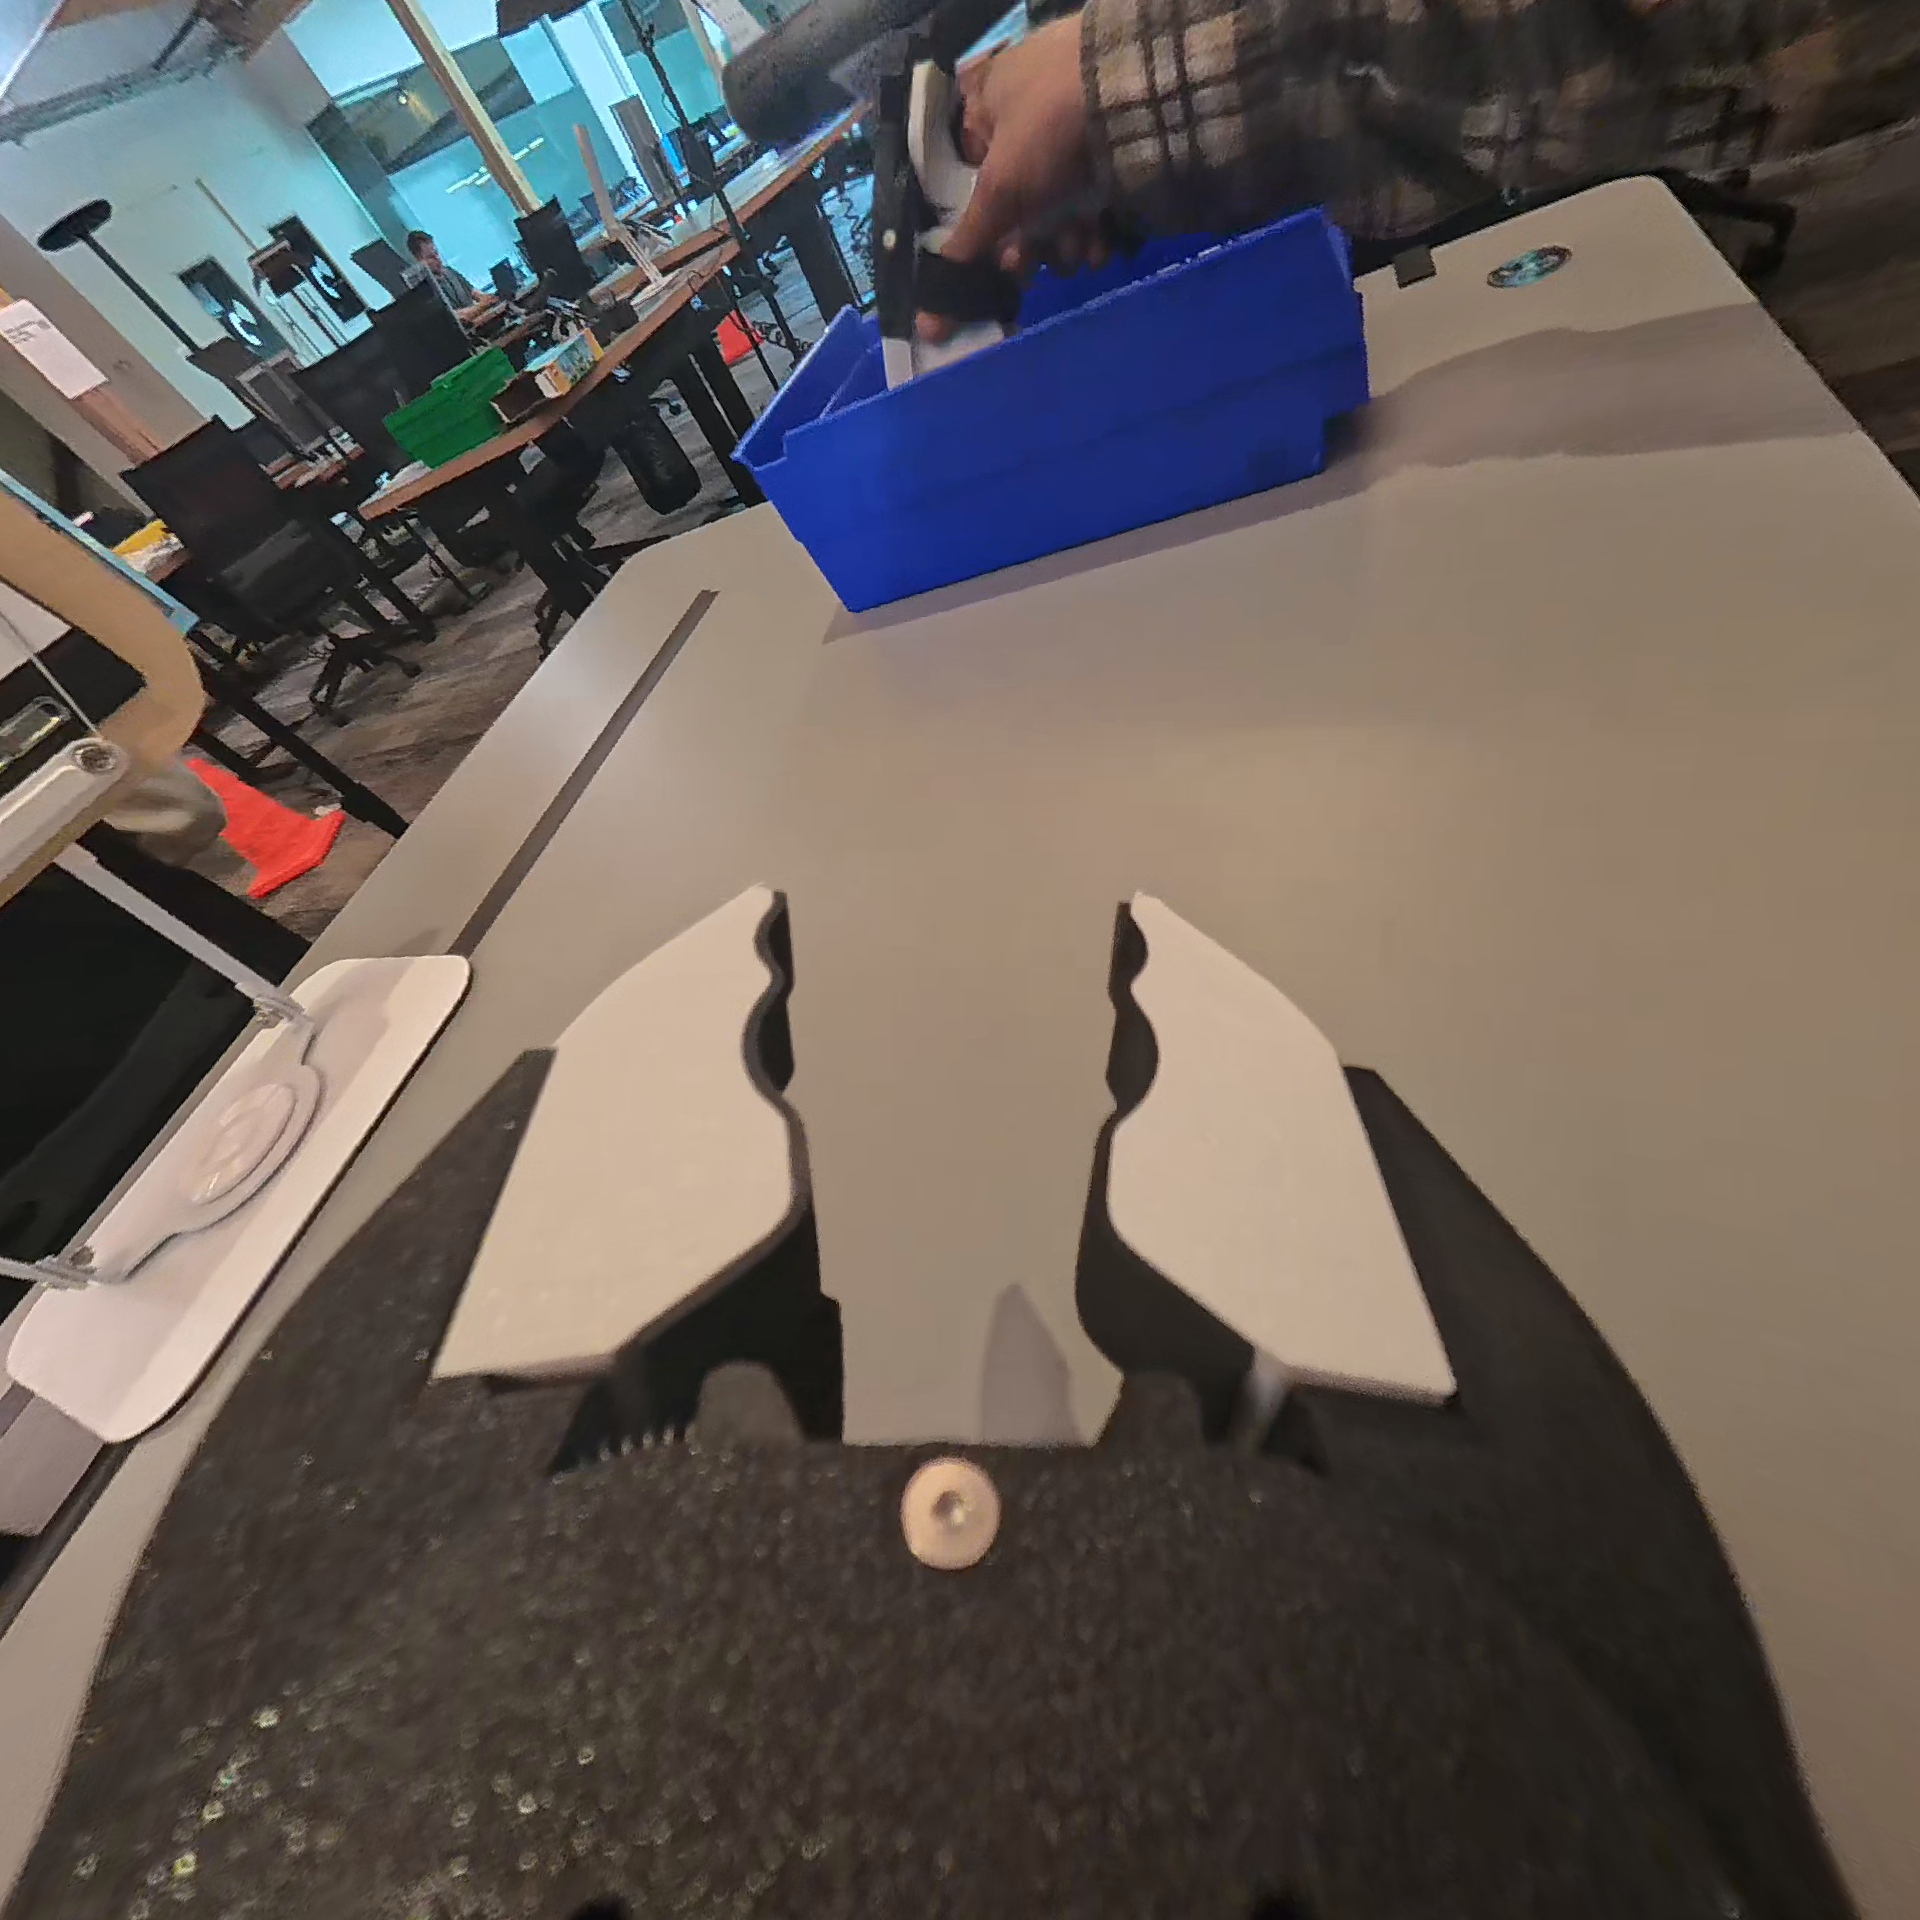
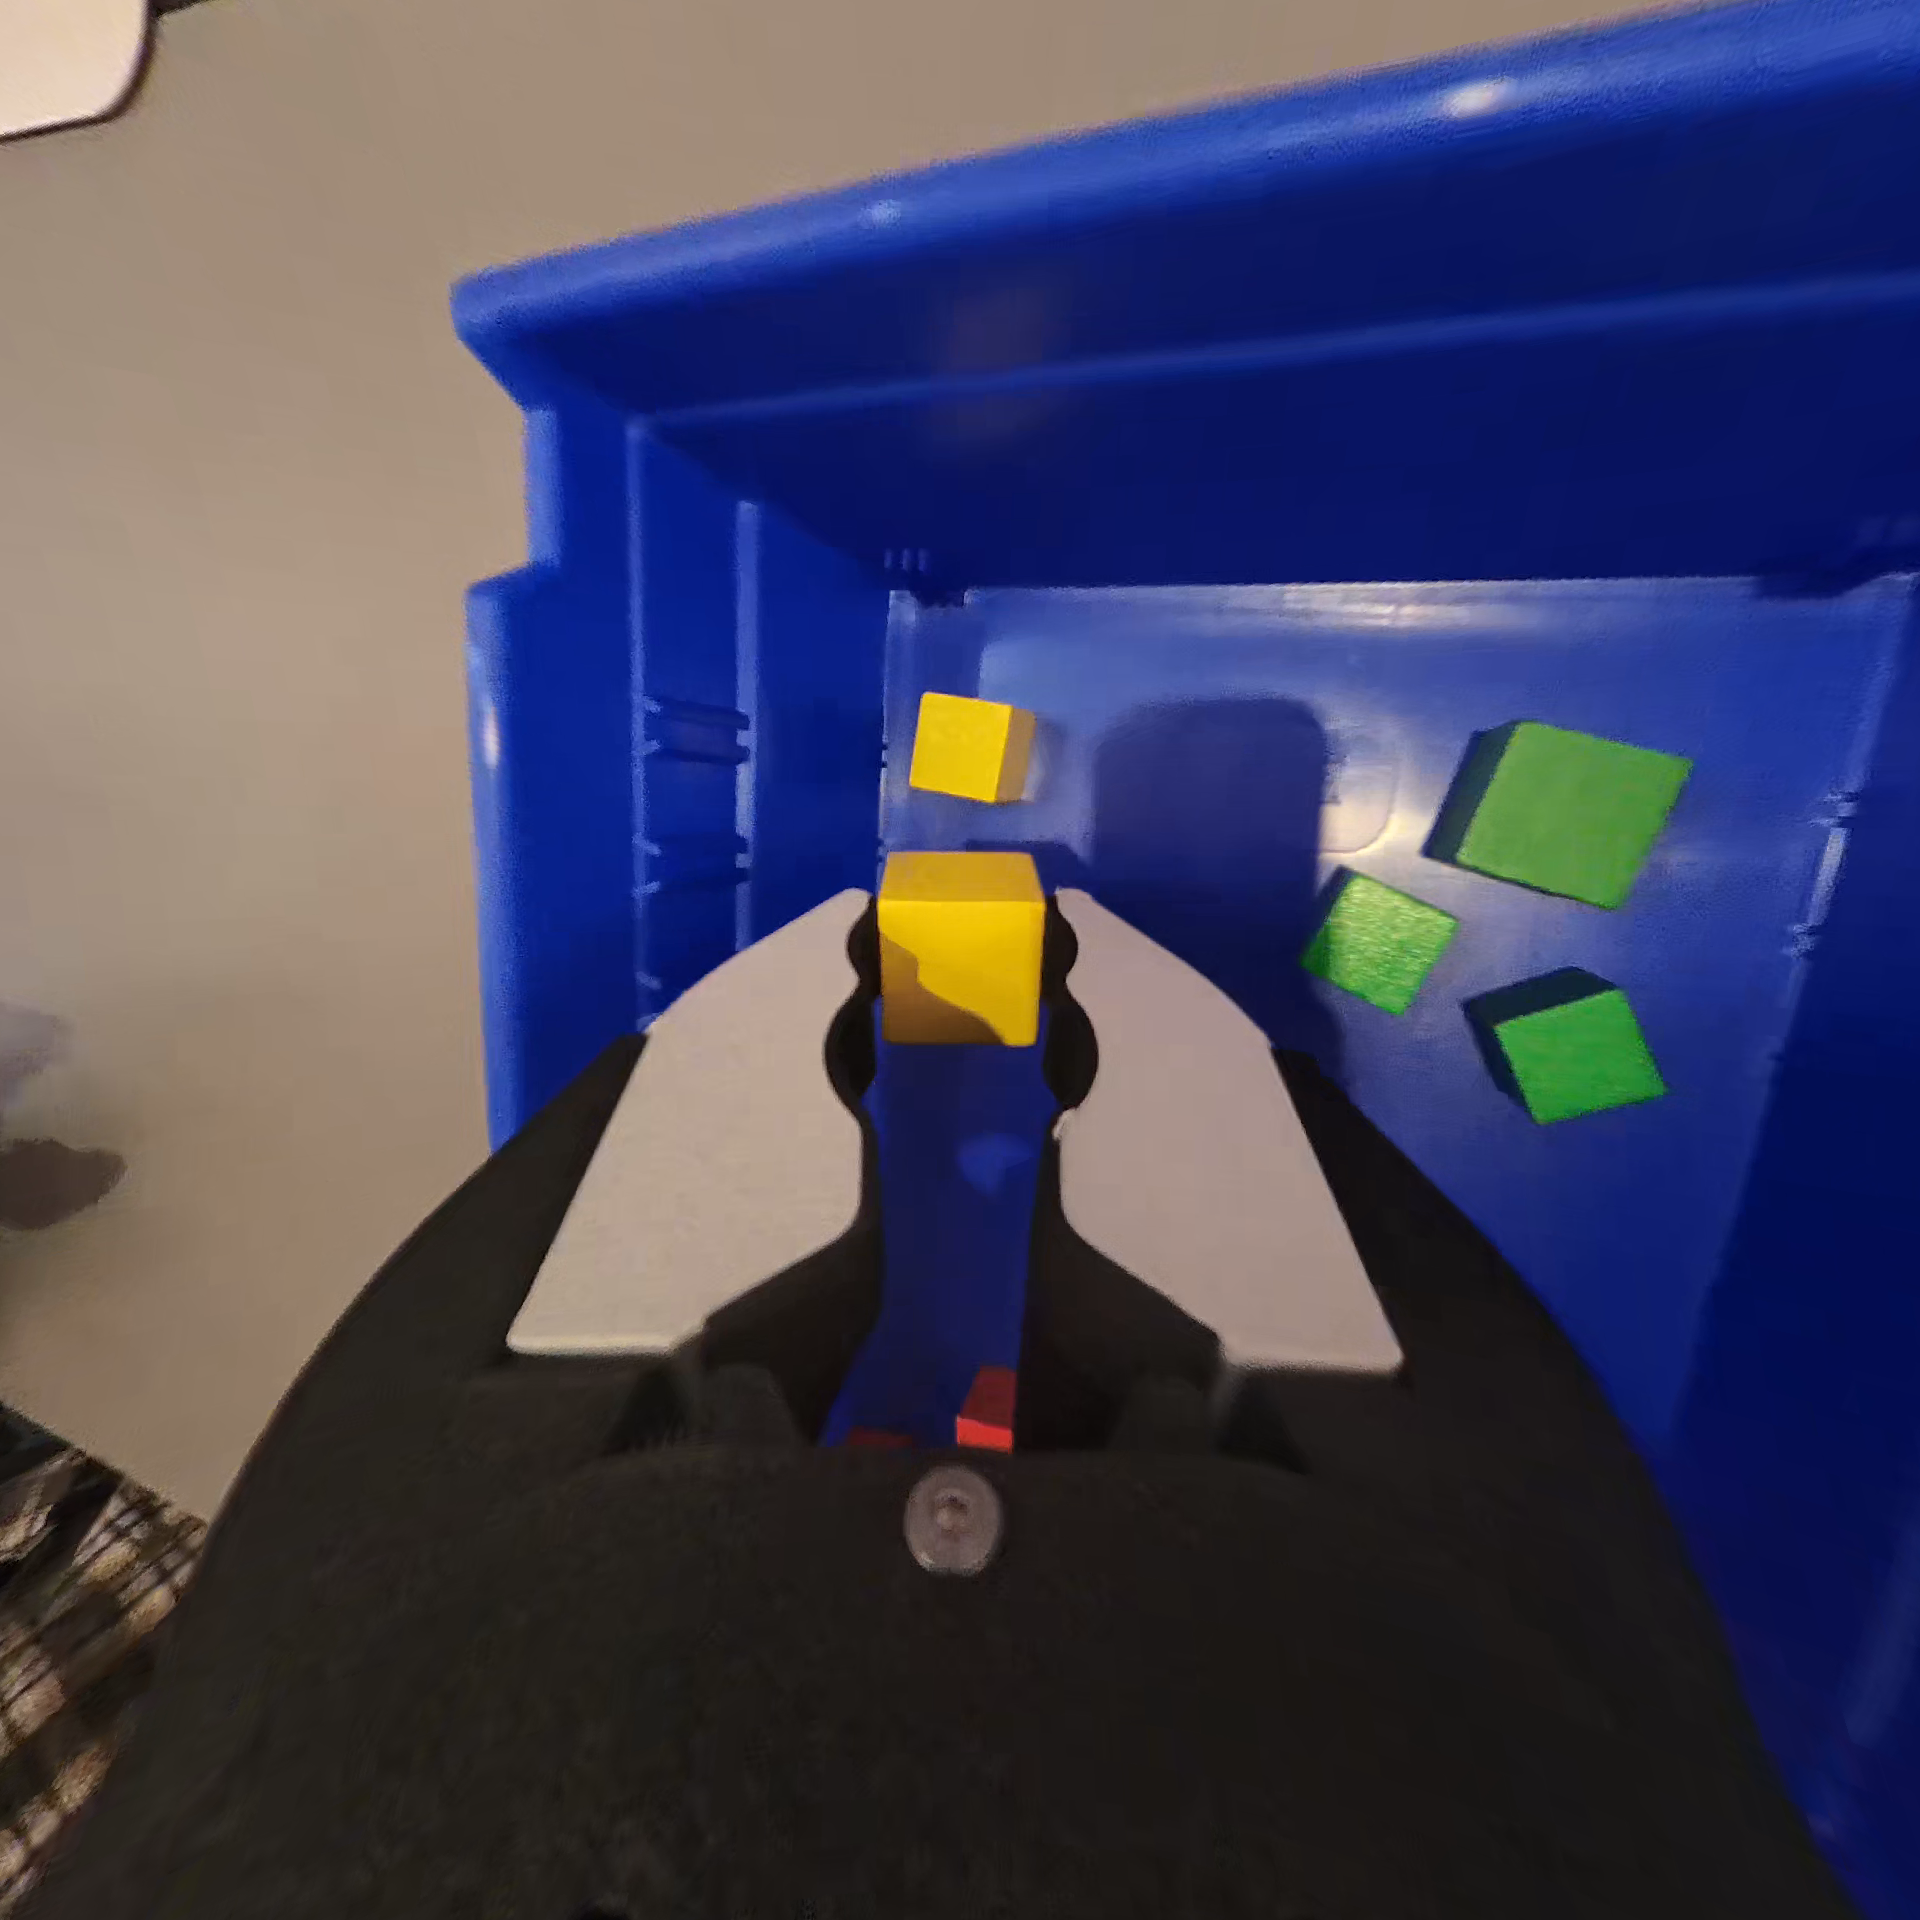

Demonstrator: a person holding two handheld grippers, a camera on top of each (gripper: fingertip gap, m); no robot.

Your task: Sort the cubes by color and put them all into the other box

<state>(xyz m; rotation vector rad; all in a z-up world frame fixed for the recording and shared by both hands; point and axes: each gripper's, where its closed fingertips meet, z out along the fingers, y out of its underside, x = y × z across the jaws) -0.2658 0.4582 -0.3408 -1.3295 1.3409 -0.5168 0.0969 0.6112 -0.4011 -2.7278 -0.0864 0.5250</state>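
Observation:
My right gripper (image 2: 961, 951) is shut on a yellow cube (image 2: 958, 951) and holds it inside a blue box (image 2: 1143, 332), above its floor. A second yellow cube (image 2: 969, 746) lies on the box floor just beyond it. Three green cubes (image 2: 1564, 812) (image 2: 1377, 942) (image 2: 1574, 1051) lie to the right. A red cube (image 2: 985, 1411) shows between the fingers, mostly hidden. My left gripper (image 1: 948, 940) is open and empty over the grey table (image 1: 1351, 831). In the left wrist view the blue box (image 1: 1091, 457) stands at the far end, and the right gripper (image 1: 909, 343) reaches into it.
A white plate with a metal bracket (image 1: 239, 1174) sits at the table's left edge. A person's hand and plaid sleeve (image 1: 1351, 94) are above the box. Desks, chairs and an orange cone (image 1: 270, 831) stand beyond the table on the left.

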